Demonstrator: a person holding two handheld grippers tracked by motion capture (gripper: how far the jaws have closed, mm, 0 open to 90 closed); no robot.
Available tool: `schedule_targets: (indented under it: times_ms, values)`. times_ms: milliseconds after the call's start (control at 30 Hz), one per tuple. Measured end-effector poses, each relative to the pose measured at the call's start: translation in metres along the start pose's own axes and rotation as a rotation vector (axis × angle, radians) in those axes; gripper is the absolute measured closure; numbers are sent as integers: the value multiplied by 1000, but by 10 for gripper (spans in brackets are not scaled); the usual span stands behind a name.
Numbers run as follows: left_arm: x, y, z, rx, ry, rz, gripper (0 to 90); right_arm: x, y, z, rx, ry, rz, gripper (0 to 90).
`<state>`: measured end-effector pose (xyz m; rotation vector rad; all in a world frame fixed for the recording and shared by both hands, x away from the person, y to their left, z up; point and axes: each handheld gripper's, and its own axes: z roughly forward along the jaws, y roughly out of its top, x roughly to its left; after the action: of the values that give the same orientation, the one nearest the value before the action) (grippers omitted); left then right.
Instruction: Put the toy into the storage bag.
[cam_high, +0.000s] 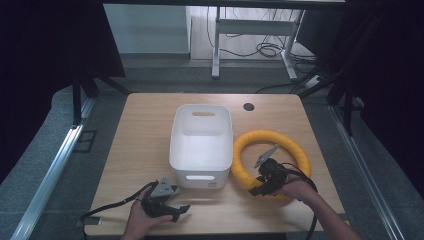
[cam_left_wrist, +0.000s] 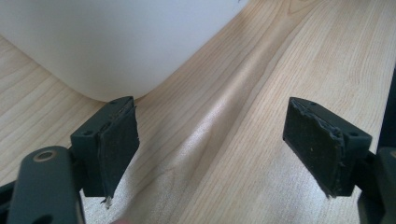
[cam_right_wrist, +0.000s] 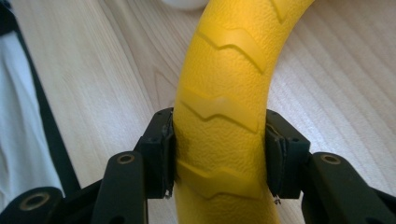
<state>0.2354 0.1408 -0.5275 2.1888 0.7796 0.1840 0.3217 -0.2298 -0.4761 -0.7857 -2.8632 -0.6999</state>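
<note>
The right gripper had its jaws pinching the near arc of the yellow ring lying just right of the white bin, so lifting it over the bin's rim seemed next, while the left gripper, jaws spread, idled before the bin.

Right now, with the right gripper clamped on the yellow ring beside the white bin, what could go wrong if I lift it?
1. The right gripper pinches the yellow ring at one near spot only, so the far side may sag or swing on lifting.
2. The ring looks about as wide as the white bin, so it could catch on the rim going in.
3. The left gripper hangs open near the bin's corner and isn't steadying it, so a bump may shove the bin.
</note>
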Motion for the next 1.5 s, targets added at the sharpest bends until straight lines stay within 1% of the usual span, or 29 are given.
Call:
schedule_targets:
  times_ms: [67, 100, 167, 233, 300, 333, 400, 433, 467, 500, 700, 833, 867, 1067, 1500]
  values:
    - [0, 0, 0, 0, 0, -1, 185, -2, -1, -5, -28, 13, 8, 507]
    - [0, 0, 0, -1, 0, -1, 185, -4, -1, -10, -51, 25, 14, 507]
    - [0, 0, 0, -1, 0, -1, 185, -4, -2, -12, -58, 29, 16, 507]
    - [0, 0, 0, -1, 0, -1, 185, -7, -2, -17, -84, 45, 26, 507]
    - [0, 0, 0, 0, 0, 0, 185, -7, -2, -19, -89, 49, 29, 507]
    - [0, 0, 0, 0, 0, 0, 185, -9, -3, -22, -107, 57, 33, 507]
    - [0, 0, 0, 1, 0, 1, 185, -10, -3, -24, -114, 62, 37, 507]
    - [0, 0, 0, 1, 0, 0, 185, -11, -4, -28, -137, 69, 44, 507]
    - [0, 0, 0, 1, 0, 0, 185, -11, -4, -28, -137, 69, 44, 507]
    - [0, 0, 0, 1, -1, 0, 185, -13, -4, -32, -161, 79, 48, 507]
    - [0, 0, 1, -1, -2, -2, 185, -18, -7, -42, -225, 98, 61, 507]
    - [1, 0, 1, 4, -2, 3, 185, -22, -9, -49, -267, 112, 78, 507]
    - [0, 0, 1, -1, -2, -2, 185, -23, -9, -51, -278, 117, 82, 507]
    - [0, 0, 1, -2, -2, -2, 185, -28, -9, -59, -334, 127, 104, 507]
    - [0, 0, 1, -3, -1, -3, 185, -32, -11, -64, -392, 130, 120, 508]
